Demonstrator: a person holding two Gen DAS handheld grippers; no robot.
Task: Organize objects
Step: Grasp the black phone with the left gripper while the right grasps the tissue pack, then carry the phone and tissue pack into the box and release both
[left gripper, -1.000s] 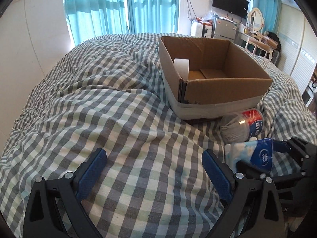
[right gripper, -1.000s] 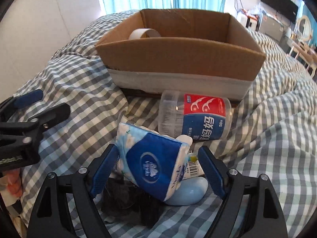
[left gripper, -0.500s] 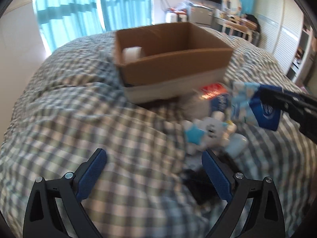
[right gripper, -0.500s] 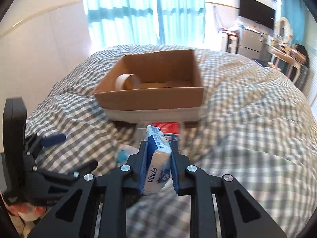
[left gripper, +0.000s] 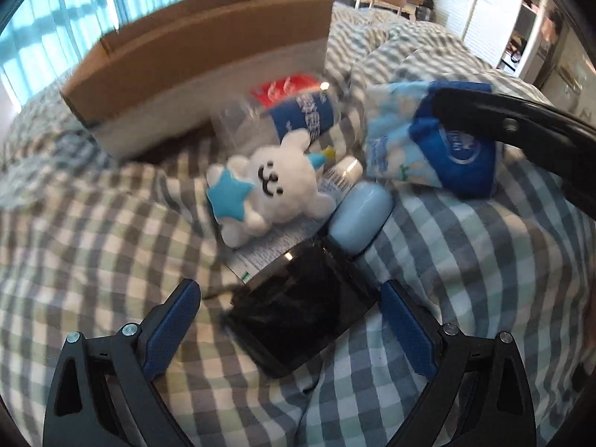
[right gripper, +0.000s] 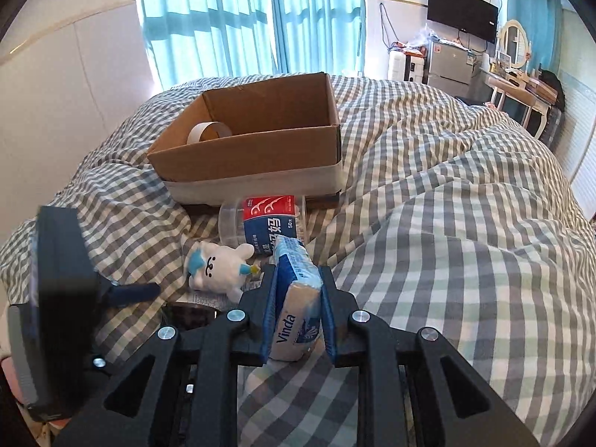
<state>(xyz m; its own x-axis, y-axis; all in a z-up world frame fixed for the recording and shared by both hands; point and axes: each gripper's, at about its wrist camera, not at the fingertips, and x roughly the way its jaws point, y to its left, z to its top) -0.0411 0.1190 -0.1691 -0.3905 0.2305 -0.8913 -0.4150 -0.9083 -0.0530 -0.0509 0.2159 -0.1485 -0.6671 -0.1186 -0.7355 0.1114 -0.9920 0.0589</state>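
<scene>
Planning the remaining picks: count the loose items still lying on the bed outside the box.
5: floss-pick jar by the cardboard box, plush toy, blue case, black object, a white tube partly hidden; others may be hidden.

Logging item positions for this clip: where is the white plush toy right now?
The white plush toy lies on the checked bedspread in front of the cardboard box, between the floss-pick jar and the black case, just ahead of the open left gripper.

Left gripper (left gripper: 290, 320) agape, right gripper (right gripper: 298, 300) apparently clamped.
</scene>
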